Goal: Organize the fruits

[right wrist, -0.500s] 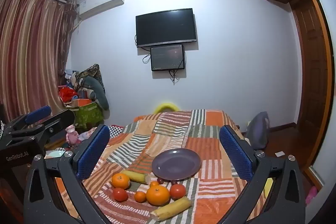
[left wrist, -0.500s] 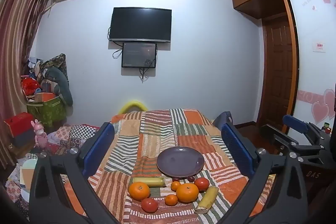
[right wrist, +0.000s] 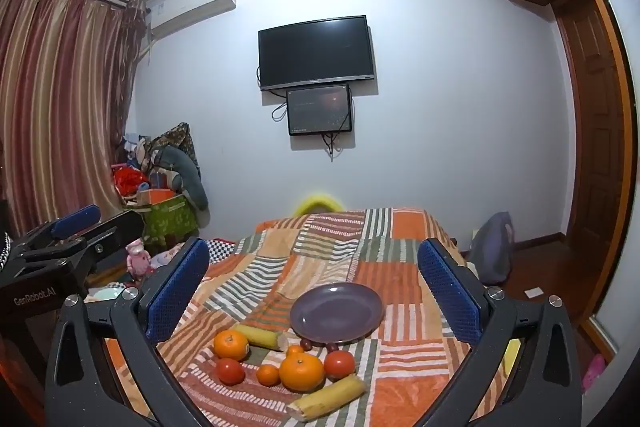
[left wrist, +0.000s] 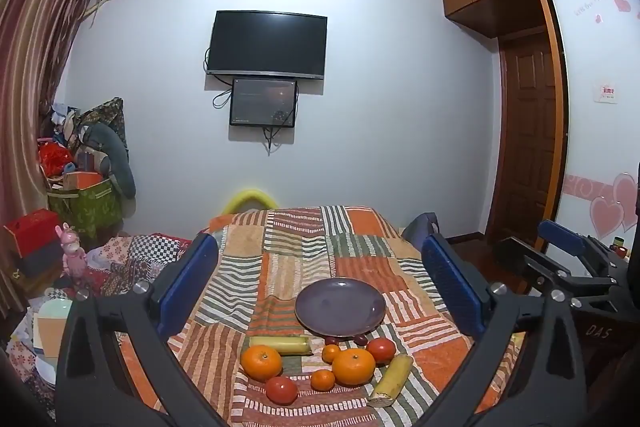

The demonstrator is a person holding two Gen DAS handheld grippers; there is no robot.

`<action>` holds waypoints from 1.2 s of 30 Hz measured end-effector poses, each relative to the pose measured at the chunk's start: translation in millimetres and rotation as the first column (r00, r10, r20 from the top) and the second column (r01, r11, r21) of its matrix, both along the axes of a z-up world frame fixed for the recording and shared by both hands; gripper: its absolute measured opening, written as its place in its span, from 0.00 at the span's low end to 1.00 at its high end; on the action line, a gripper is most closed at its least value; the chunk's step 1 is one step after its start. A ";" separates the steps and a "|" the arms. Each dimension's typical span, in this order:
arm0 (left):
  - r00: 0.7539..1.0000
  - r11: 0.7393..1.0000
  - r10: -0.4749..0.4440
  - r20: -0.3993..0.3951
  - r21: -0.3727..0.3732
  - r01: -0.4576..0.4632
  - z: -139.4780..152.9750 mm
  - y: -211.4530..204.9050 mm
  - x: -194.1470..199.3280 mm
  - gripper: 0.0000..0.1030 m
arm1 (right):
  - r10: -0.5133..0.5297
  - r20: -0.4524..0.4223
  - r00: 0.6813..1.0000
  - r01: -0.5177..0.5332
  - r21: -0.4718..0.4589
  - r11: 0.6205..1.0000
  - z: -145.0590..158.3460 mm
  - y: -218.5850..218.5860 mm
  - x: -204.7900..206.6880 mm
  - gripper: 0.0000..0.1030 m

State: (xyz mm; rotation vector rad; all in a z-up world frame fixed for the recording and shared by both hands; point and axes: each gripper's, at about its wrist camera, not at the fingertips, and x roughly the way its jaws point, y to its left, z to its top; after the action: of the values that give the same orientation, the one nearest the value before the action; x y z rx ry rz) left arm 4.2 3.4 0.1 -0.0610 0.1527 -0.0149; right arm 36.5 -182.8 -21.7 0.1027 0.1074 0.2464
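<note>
An empty purple plate [left wrist: 340, 306] [right wrist: 336, 311] lies on the striped patchwork cloth. In front of it lie two large oranges [left wrist: 261, 362] [left wrist: 353, 366], two small oranges [left wrist: 322, 379], two red tomatoes [left wrist: 281, 389] [left wrist: 381, 349], two banana pieces [left wrist: 390, 375] [left wrist: 281, 344] and small dark red fruits [left wrist: 360, 339]. My left gripper [left wrist: 320, 283] is open and empty, held above and short of the fruit. My right gripper [right wrist: 314, 287] is open and empty, likewise back from the fruit. The big orange [right wrist: 301, 371] and near banana piece [right wrist: 326, 397] show in the right wrist view.
The cloth-covered table [left wrist: 288, 251] runs toward the back wall. Boxes, a green bin [left wrist: 86, 207] and a pink toy [left wrist: 72, 259] crowd the floor at left. A wooden door [left wrist: 528, 139] and a grey bag [right wrist: 494, 247] are at right.
</note>
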 end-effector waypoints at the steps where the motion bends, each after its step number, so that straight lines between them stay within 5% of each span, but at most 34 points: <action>1: 1.000 1.000 0.000 0.001 -0.001 0.000 -0.1 0.1 0.1 1.00 | 0.000 0.001 1.000 0.000 0.000 1.000 -0.2 0.2 0.0 1.00; 36: 1.000 1.000 -0.018 0.000 0.015 0.018 2.7 -7.6 1.0 1.00 | 0.005 -0.012 1.000 -0.005 0.001 1.000 -2.5 1.6 1.9 1.00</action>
State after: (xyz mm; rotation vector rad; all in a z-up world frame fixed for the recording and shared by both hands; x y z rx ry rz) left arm 5.1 -4.2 2.8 -0.0445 0.1529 -0.0314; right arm 38.4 -181.3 -24.2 0.1046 0.1192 0.2506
